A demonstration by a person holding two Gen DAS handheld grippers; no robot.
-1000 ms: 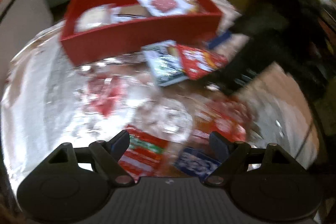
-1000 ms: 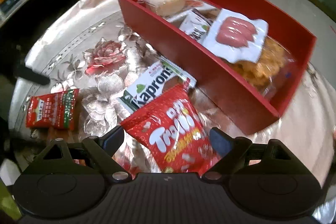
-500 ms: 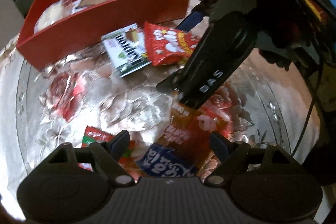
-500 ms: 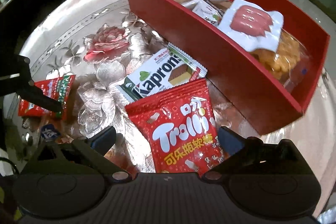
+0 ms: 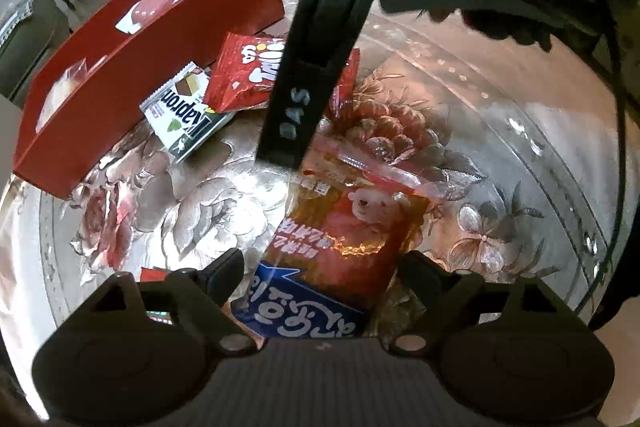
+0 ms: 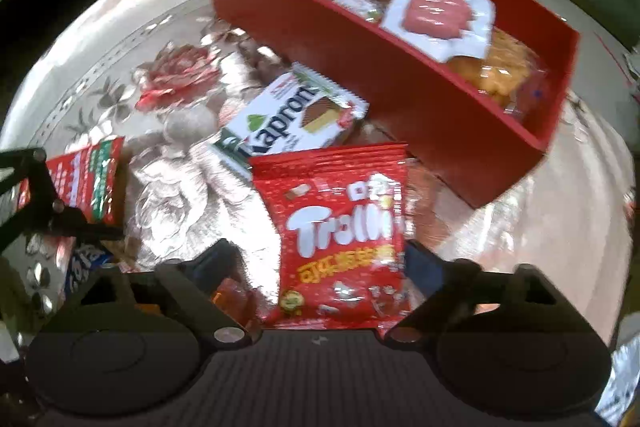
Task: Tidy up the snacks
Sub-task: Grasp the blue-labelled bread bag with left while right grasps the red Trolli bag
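Both grippers [image 5: 320, 269] [image 6: 324, 259] wide over snack packets [image 6: 340, 227]

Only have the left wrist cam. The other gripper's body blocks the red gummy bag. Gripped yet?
Observer: No. On the right wrist cam the right gripper is open, and the gummy bag lies flat on the tablecloth between its fingers.
Operator: I see a red corner left of my fingers. What is it?
Observer: A red-and-green packet, lying flat just outside the left gripper, apart from the gummy bag.
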